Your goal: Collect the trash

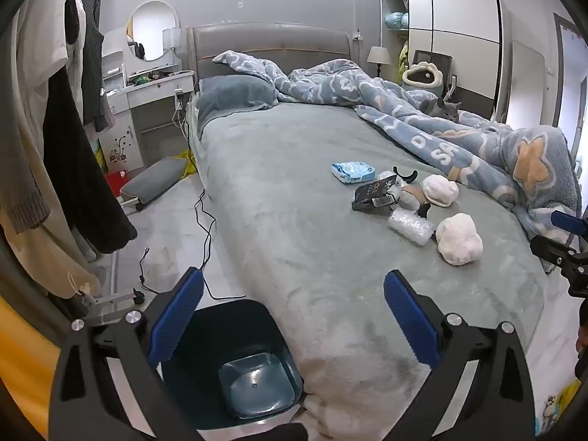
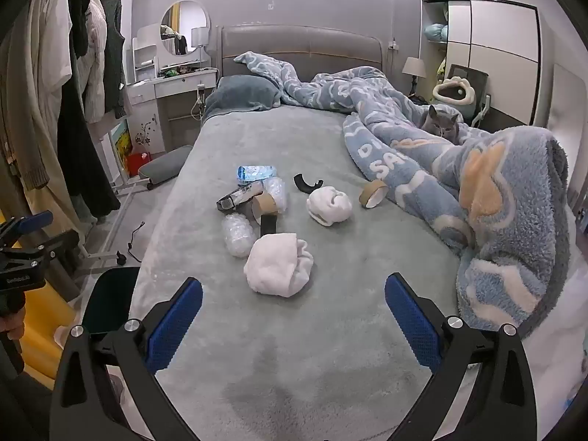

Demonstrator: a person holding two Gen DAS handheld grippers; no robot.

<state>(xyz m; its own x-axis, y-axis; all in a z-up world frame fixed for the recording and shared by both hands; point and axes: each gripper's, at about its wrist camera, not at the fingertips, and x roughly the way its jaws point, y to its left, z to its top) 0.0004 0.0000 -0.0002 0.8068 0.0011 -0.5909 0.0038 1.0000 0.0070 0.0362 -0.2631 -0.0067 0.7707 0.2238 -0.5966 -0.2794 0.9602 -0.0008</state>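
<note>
Trash lies in a cluster on the grey bed (image 2: 330,330): a white crumpled wad (image 2: 277,264) (image 1: 459,239), a second white wad (image 2: 329,202) (image 1: 440,190), a bubble-wrap roll (image 2: 238,235) (image 1: 411,226), a black packet (image 2: 235,196) (image 1: 373,194), a blue-white pouch (image 2: 255,172) (image 1: 352,172), a cardboard tape roll (image 2: 373,193) and a black curved piece (image 2: 307,185). A dark bin (image 1: 235,360) (image 2: 110,299) stands on the floor at the bed's near-left corner. My left gripper (image 1: 292,316) is open and empty above the bin and bed corner. My right gripper (image 2: 294,316) is open and empty just short of the nearest wad.
A blue patterned blanket (image 2: 496,202) is heaped along the bed's right side with a grey cat (image 2: 441,125) on it. Clothes (image 1: 55,147) hang at the left. Black cables (image 1: 205,228) and a grey cushion (image 1: 154,183) lie on the floor. A dressing table (image 1: 147,95) stands beyond.
</note>
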